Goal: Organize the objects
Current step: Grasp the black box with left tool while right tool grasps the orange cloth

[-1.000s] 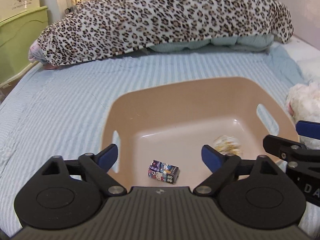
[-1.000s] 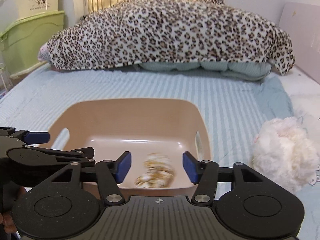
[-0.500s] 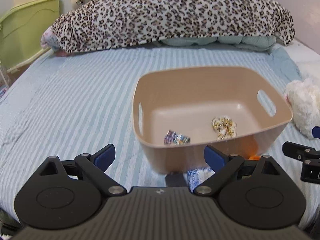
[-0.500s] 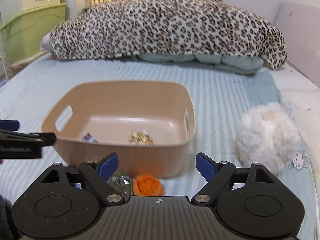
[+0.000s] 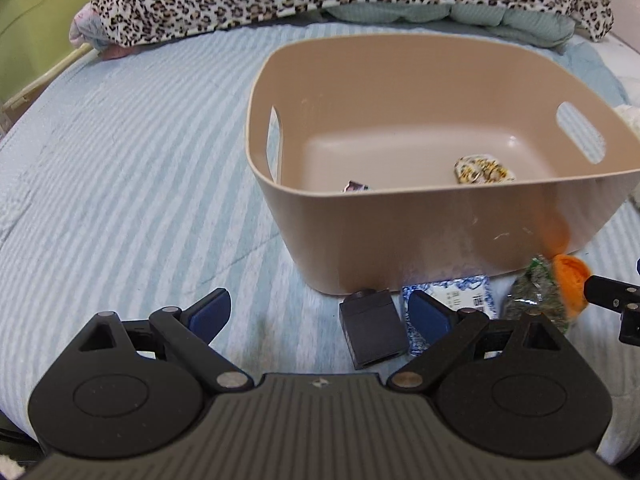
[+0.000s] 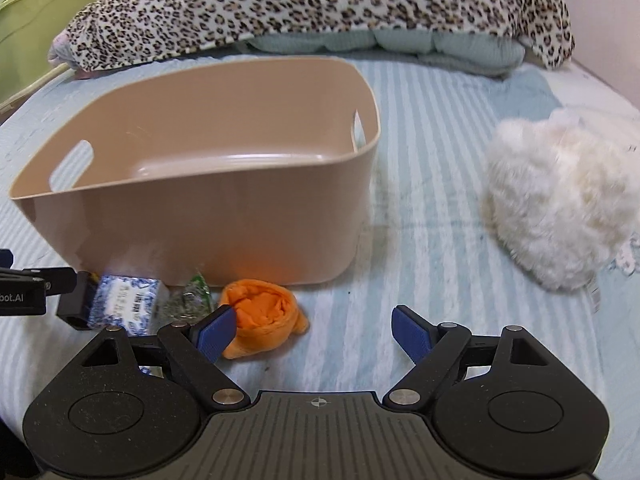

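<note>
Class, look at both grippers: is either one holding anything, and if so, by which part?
Nothing is held. The left gripper and right gripper are both open and empty above the bedsheet.

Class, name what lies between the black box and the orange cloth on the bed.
A blue-and-white packet and a green wrapper, seen in both wrist views.

"bot.AI" on left gripper (image 6: 24, 294), Chinese print on blue-white box (image 6: 126, 300)

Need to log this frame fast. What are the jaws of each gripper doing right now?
Left gripper: jaws open, holding nothing.
Right gripper: jaws open, holding nothing.
</note>
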`<state>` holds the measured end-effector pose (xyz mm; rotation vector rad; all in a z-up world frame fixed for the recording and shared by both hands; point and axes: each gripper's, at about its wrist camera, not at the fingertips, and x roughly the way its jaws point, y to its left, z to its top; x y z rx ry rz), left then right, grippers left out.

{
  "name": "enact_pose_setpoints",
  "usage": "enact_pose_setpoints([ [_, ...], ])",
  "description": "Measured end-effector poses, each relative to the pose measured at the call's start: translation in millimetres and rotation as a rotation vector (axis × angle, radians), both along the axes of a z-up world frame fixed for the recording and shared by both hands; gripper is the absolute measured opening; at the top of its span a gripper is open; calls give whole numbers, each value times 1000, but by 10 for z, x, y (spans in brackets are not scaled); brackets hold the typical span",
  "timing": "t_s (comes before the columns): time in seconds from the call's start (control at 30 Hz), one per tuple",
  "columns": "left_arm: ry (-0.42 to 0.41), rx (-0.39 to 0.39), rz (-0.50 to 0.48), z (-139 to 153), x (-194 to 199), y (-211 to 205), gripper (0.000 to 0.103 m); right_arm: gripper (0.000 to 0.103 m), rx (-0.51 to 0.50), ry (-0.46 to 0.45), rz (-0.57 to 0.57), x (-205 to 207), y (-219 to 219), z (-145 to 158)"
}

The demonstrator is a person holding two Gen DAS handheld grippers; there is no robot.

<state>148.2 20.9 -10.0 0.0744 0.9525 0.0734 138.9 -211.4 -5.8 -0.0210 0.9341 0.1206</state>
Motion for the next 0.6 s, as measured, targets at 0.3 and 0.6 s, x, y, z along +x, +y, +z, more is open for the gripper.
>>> enact_pose_setpoints([
  [0.3,49,-81,49,-230,123,98,95,85,92,59,-18,176,5,-251],
  [0.6,100,-215,99,-292,98,282,68,53,135,87,31,120,102,-294],
])
